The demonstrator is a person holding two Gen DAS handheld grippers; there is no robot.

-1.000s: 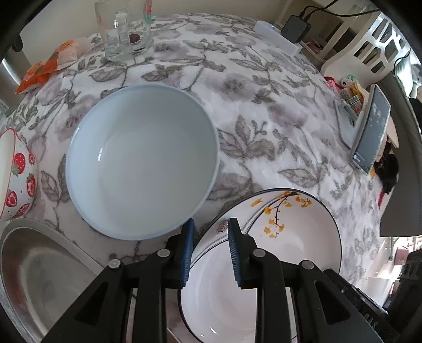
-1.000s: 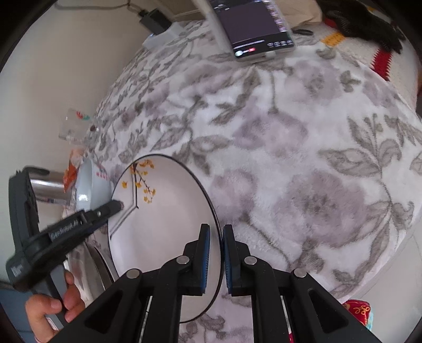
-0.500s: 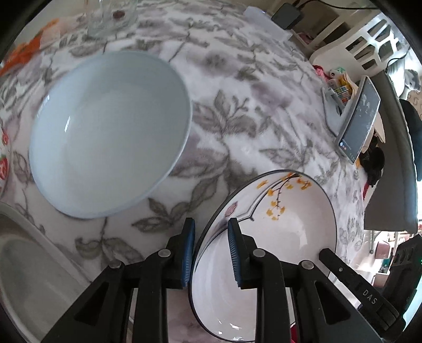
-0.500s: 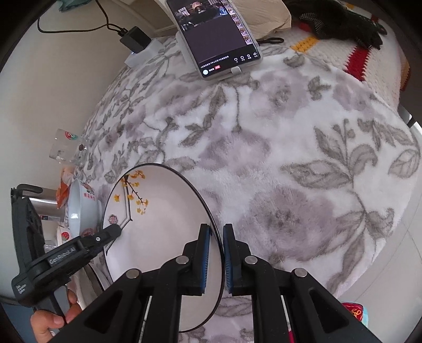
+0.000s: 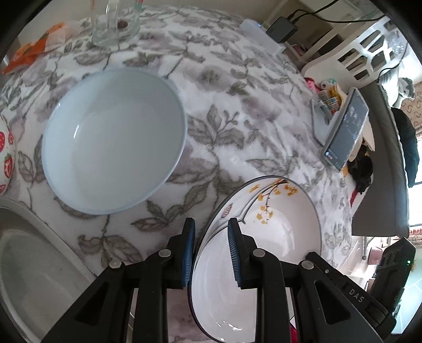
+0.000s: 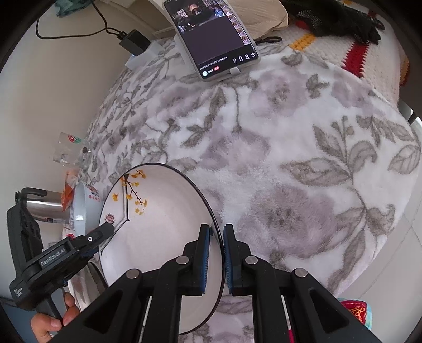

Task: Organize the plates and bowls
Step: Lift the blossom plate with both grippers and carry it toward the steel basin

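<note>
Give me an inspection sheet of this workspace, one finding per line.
Surface: floral fleece cloth covers the table.
Job's things: flower-painted bowl held tilted at its rim; pale blue bowl upright on the cloth; strawberry bowl at the left edge; metal basin beside it.
Clutter: glass mug, orange wrapper, phone propped up.
Grippers: left gripper and right gripper each clamp the flower-painted bowl's rim, on opposite sides.
Cables: charger with black cord on a white block.
Surroundings: crocheted blanket, white chair.
</note>
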